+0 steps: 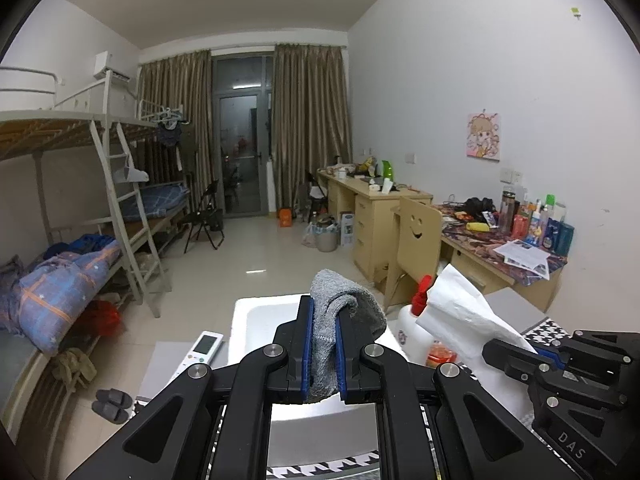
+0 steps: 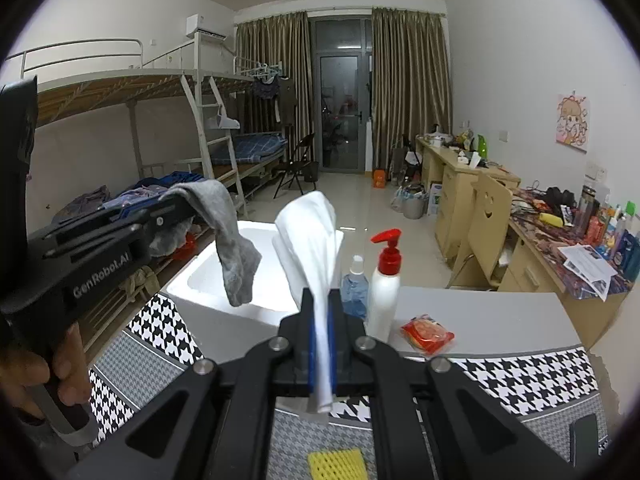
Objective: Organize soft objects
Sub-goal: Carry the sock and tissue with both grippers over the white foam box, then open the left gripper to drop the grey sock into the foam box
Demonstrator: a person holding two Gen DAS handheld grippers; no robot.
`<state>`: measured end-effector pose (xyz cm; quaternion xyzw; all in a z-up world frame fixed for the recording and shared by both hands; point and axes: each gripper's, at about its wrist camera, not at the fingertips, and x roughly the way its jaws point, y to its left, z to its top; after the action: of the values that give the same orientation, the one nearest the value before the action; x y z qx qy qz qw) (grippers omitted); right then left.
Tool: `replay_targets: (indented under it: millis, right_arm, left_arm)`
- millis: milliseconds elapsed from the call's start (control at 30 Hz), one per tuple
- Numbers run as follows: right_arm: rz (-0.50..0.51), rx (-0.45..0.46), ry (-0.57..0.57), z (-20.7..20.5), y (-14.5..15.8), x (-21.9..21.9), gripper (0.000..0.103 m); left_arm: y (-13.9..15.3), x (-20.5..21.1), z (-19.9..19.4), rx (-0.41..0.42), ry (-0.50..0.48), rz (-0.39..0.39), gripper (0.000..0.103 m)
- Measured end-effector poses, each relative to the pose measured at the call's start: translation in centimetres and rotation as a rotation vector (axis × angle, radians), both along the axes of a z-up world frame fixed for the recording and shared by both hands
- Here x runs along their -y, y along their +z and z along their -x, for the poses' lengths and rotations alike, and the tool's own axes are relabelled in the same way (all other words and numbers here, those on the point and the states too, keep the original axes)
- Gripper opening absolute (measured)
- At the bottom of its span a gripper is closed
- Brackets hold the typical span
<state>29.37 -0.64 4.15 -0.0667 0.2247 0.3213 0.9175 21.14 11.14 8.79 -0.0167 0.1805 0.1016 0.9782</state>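
Observation:
My left gripper (image 1: 325,320) is shut on a grey sock (image 1: 340,300), which flops over its blue pads. In the right wrist view the left gripper (image 2: 176,204) comes in from the left, and the grey sock (image 2: 236,256) dangles over a white foam box (image 2: 208,276). My right gripper (image 2: 322,320) is shut on a white cloth (image 2: 312,236) that stands up above its fingers, just this side of the box. In the left wrist view the right gripper (image 1: 516,350) shows at the right with the white cloth (image 1: 460,312).
A houndstooth cloth (image 2: 168,328) covers the near table. On the table stand a white pump bottle (image 2: 384,280), a blue bottle (image 2: 354,288), a red packet (image 2: 426,334), a yellow sponge (image 2: 338,466) and a remote (image 1: 202,350). A hand (image 2: 60,360) holds the left gripper.

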Motion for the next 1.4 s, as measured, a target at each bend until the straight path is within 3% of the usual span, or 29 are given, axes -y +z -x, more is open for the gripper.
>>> replay_targets:
  millis: [300,833,900,933,967,1067,1200,1400]
  right_arm:
    - [0.024,-0.01,0.016,-0.6,-0.1,-1.7,0.007]
    - [0.051,-0.036,0.004,-1.7,-0.6,-2.7,0.007]
    - [0.056,-0.036,0.0,-1.8,-0.7,-2.8,0.007]
    - [0.06,-0.036,-0.001,-1.9,-0.8,-2.9,0.007]
    - [0.06,-0.036,-0.004,-1.9,-0.8,-2.9,0.007]
    - [0.057,-0.038,-0.007,-2.1,-0.8,-3.0,0.007]
    - [0.058,-0.041,-0.003,-2.2,-0.8,-3.2,0.007]
    - [0.057,-0.051,0.005,-2.5,-0.9,-3.8,0.007]
  left_arm:
    - [-0.9,-1.4,-1.5,-0.031,0.04,0.011,0.01]
    - [-4.4,-3.9,-6.1,-0.18,0.058,0.063,0.011]
    - [-4.8,-4.2,-6.4,-0.204,0.059,0.071,0.02]
    - [-4.9,-4.2,-6.5,-0.216,0.055,0.072,0.036]
    - [-5.1,-4.3,-6.4,-0.222,0.058,0.076,0.059]
    - [-5.0,-4.8,-5.8,-0.196,0.085,0.081,0.091]
    - [-4.6,-5.3,-4.9,-0.173,0.113,0.063,0.099]
    - [-4.3,-5.9,-3.5,-0.154,0.128,0.069,0.1]
